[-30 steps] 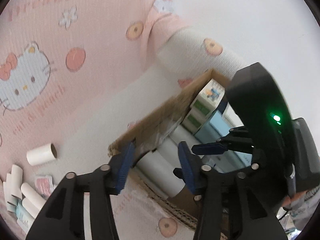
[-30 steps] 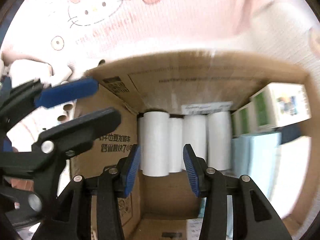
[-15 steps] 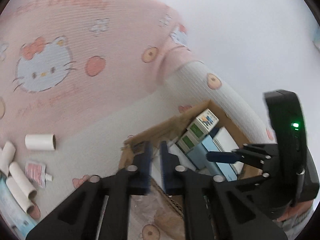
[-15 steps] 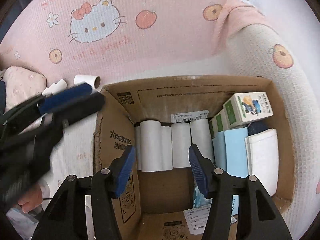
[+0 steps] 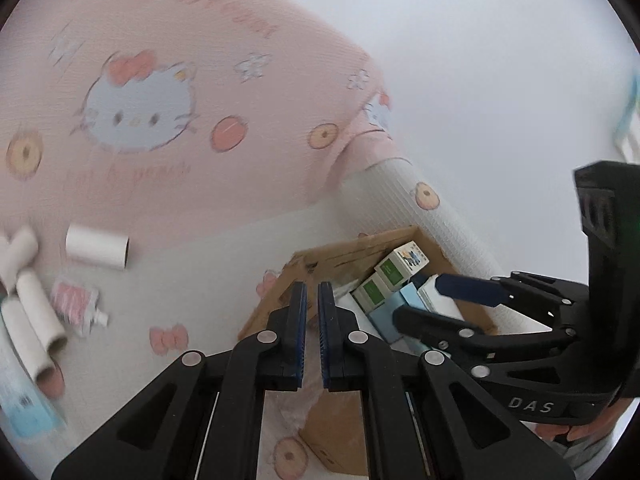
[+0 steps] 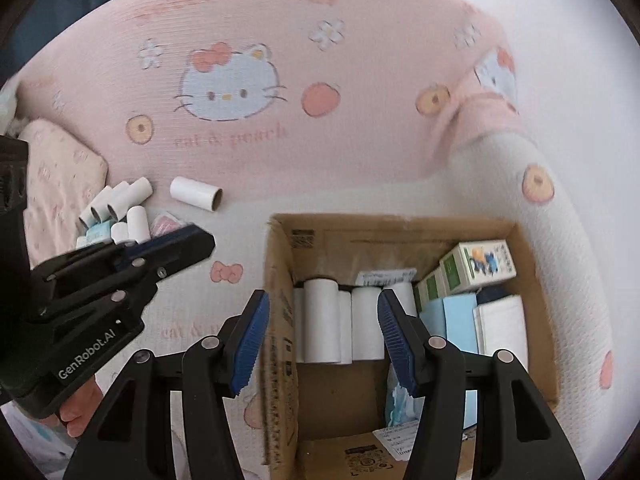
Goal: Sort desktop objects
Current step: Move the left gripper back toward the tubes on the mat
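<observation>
Item: I am holding the left gripper (image 5: 312, 332) nearly closed and empty, the right gripper (image 6: 322, 340) spread wide over the cardboard box (image 6: 276, 320). Box is already holding rolls (image 6: 320, 324) and cartons. At ten o'clock, loose tubes (image 6: 196, 193) are awaiting sorting.

The right hand-held gripper (image 5: 444, 300) hides part of the cardboard box (image 5: 340, 252) contents

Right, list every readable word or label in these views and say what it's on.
"GenRobot.AI": left gripper body.
"DAS": right gripper body.
"cat & peach": pink blanket.
"Dream": blanket top; the word before it is blurred.
Cardboard box print and stickers, small cartons: too small to read.
</observation>
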